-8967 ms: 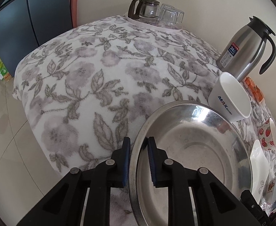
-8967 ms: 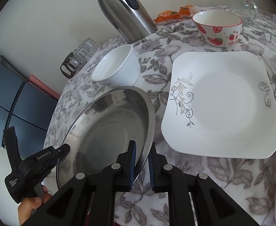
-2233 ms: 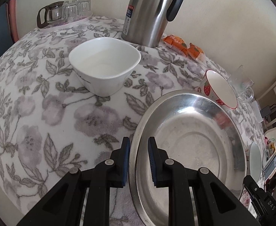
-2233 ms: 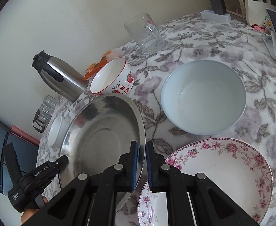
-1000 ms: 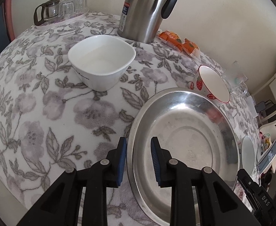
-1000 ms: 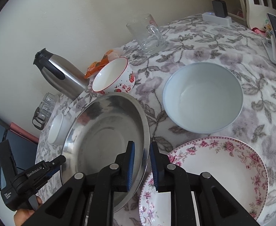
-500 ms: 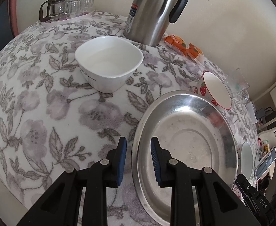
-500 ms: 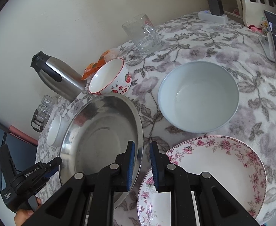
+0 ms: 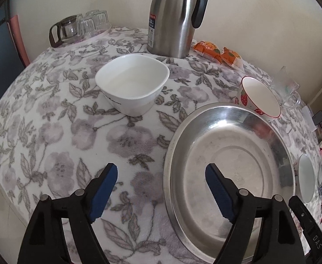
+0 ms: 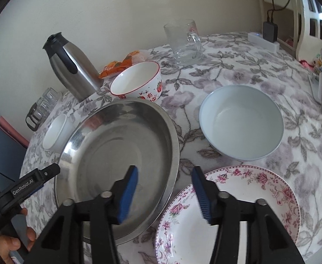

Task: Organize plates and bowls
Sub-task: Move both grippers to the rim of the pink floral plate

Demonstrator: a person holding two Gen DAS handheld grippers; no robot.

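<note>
Bare cloth [image 9: 51, 132] left of steel plate [image 9: 227, 165]

Steel plate [image 10: 117, 145]: bare silver, mirror sheen. It lies on a tablecloth [image 9: 51, 132] of white ground with grey-mauve flowers and grey leaves. Behind the plate, a white bowl [image 10: 139, 81] with red rim and red strawberries. To its right, a plain pale grey-blue bowl [image 10: 242, 123]. Near it, a white plate [image 10: 238, 209] with pink roses. Gripper pads [image 9: 103, 189] blue, on black arms.
</note>
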